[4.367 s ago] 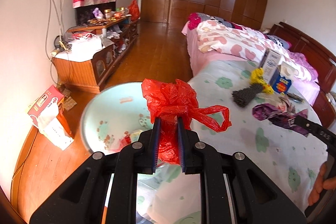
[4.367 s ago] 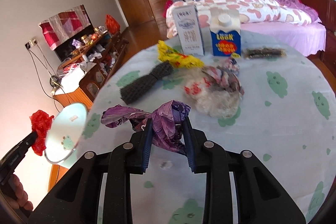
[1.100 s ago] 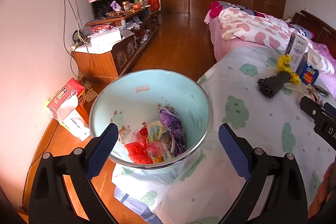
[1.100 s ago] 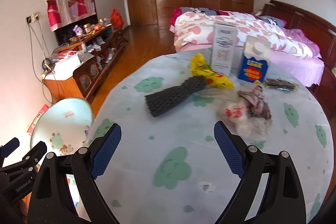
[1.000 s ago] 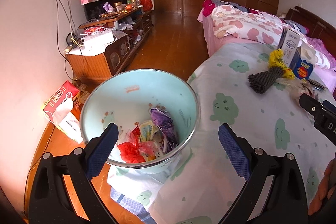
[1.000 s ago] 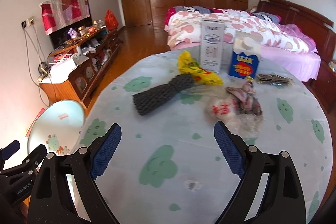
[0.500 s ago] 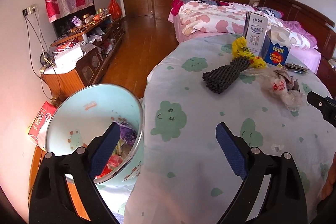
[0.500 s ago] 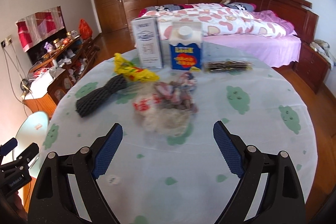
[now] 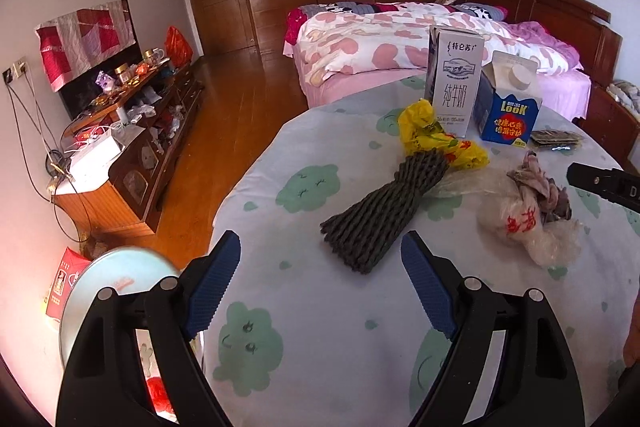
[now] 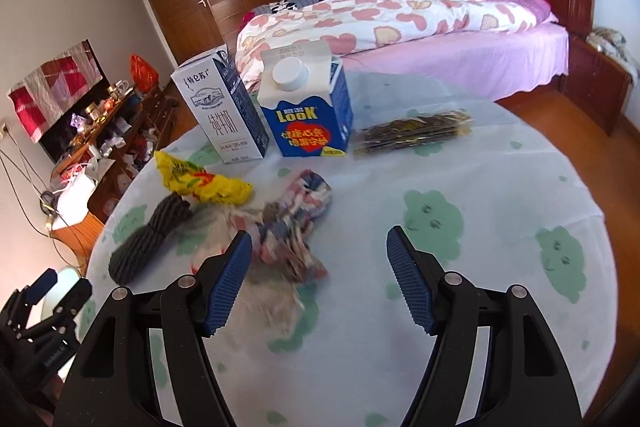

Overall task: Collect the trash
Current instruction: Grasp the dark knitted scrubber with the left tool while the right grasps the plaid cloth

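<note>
Pale-blue bin (image 9: 120,279) sat at seven o'clock off the counter (image 9: 312,307), red scrap inside. Left gripper (image 9: 320,287) and right gripper (image 10: 318,277) had just been narrowing, fingers apart and empty. Clear plastic bag (image 9: 528,227) of scraps lay at two o'clock

We log 2 tools, same build. Left tool (image 9: 320,283): black plastic frame, ribbed blue pads (image 9: 212,291), round silver screws. Right tool (image 10: 318,283): identical, w/ faint pale lettering on its black body where the left view catches it.
</note>
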Available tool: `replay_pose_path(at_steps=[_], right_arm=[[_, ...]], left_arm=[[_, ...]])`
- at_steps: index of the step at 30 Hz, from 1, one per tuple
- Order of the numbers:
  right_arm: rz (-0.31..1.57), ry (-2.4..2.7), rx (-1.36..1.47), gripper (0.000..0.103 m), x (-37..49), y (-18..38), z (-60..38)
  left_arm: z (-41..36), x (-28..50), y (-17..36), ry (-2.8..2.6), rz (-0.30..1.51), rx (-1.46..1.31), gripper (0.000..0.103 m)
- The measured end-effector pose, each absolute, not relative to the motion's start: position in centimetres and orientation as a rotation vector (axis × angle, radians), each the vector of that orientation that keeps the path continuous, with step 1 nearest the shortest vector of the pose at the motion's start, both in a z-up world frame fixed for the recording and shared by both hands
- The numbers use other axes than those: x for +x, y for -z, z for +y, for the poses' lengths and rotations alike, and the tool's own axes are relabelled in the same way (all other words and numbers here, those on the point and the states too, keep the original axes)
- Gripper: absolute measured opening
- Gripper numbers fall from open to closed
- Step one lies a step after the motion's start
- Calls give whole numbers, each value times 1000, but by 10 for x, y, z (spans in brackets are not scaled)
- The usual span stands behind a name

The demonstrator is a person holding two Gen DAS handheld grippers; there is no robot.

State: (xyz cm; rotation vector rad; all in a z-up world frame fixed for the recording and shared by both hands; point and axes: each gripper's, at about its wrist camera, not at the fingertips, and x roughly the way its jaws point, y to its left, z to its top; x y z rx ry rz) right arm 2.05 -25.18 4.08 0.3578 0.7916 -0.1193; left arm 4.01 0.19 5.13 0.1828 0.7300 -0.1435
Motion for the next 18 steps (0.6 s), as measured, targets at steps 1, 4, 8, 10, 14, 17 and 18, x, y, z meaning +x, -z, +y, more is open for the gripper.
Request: replay_pose_path(at_steps=[1,4,8,10,14,17,18], right_arm=[[803,114,367,70,27,-40,-249],[854,102,399,70,46,-29,-246],[868,52,445,59,55,-16,-248],[873,4,460,39,58,-12,-249],[843,-24,493,29,54,-11,-256],[785,-15,523,28,45,-18,-266],[772,-8,520,28,42,-19,-267]], left_arm=[[-3,46,-50,148,730,192,81],[-16,66,-42,161,740,225,81],[-24,90,-31,163,782,222,77],[-28,98,-27,172,801,221,70],[-35,107,-17,186,832,228,59],[-38,109,-17,204,834,236,46],[-39,109,-17,209,830,241,39]])
